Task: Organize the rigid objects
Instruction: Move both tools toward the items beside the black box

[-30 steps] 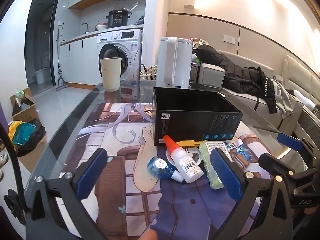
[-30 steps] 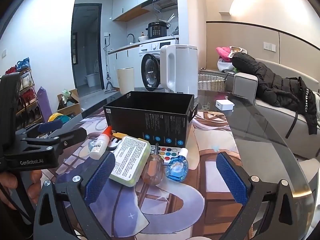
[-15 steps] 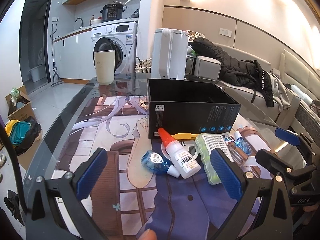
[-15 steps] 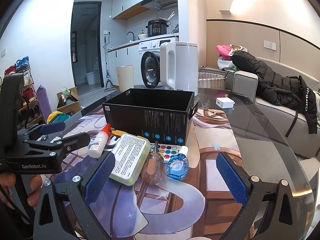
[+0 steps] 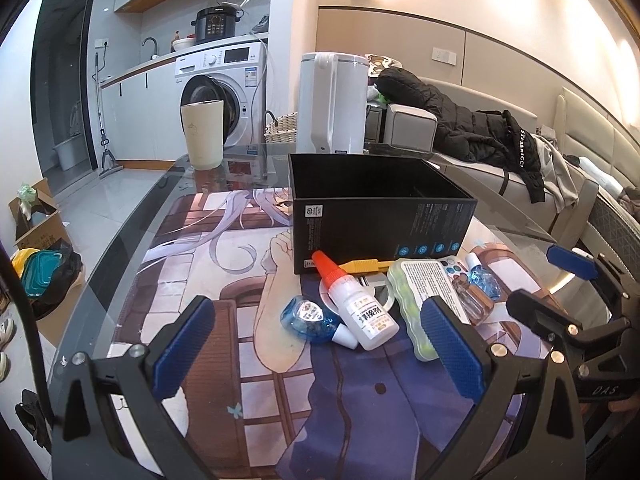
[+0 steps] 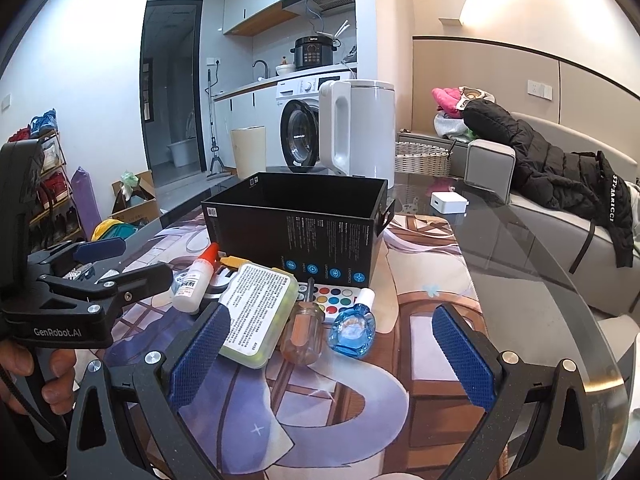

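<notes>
An open black box (image 5: 380, 216) (image 6: 296, 228) stands on the printed mat. In front of it lies a cluster: a white glue bottle with a red cap (image 5: 358, 308) (image 6: 196, 278), a blue round bottle (image 5: 310, 316), a green-yellow case with a white label (image 5: 422, 300) (image 6: 256, 312), a clear-handled screwdriver (image 6: 302, 330), a second blue bottle (image 6: 354, 326) and a yellow cutter (image 5: 362, 266). My left gripper (image 5: 316, 348) hangs open just short of the glue bottle. My right gripper (image 6: 330, 356) stands open near the screwdriver and the blue bottle.
A white kettle (image 6: 358, 128) and a beige cup (image 5: 202, 134) stand behind the box on the glass table (image 6: 520, 240). A small white charger (image 6: 448, 202) lies at the right. A colour-dot card (image 6: 334, 296) lies under the cluster. A sofa with a black jacket (image 6: 560, 168) is beyond.
Both grippers have crept forward toward the cluster, so the objects and the box look slightly nearer. Nothing on the table has moved.
</notes>
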The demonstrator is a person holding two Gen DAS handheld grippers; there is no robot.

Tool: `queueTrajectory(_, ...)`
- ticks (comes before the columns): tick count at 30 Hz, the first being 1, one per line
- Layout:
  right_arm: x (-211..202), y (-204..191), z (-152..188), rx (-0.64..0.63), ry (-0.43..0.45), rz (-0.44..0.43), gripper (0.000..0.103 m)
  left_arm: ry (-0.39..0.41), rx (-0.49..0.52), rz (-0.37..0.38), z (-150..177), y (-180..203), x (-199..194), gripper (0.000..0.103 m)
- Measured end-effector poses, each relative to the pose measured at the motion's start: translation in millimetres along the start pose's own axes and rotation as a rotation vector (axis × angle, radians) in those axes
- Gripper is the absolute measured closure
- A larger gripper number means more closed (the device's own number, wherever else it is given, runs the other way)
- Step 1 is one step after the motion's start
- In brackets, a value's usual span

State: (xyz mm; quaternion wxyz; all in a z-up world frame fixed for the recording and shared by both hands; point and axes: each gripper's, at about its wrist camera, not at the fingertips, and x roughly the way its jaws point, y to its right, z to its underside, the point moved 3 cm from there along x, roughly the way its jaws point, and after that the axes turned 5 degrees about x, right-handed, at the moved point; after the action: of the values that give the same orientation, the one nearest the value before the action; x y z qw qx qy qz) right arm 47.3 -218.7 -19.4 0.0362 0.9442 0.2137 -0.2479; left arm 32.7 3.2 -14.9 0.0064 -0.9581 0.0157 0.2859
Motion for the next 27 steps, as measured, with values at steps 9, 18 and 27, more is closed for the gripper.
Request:
queueTrajectory(9, 4.4, 1.9, -0.2, 0.004, -0.019, 0.004, 0.0, -0.018, 0.037, 0.009, 2.5, 6.5, 3.3, 0.0)
queueTrajectory(18, 7.0, 6.7, 0.1, 0.019, -0.046, 0.016, 0.0, -0.028, 0.035, 0.013, 2.8, 6.7, 6.6, 0.0)
queueTrajectory(27, 8.8, 10.6, -3.3, 0.018, -0.065, 0.021, 0.0, -0.043, 0.03, 0.015, 0.8, 2.8, 10.8, 0.0)
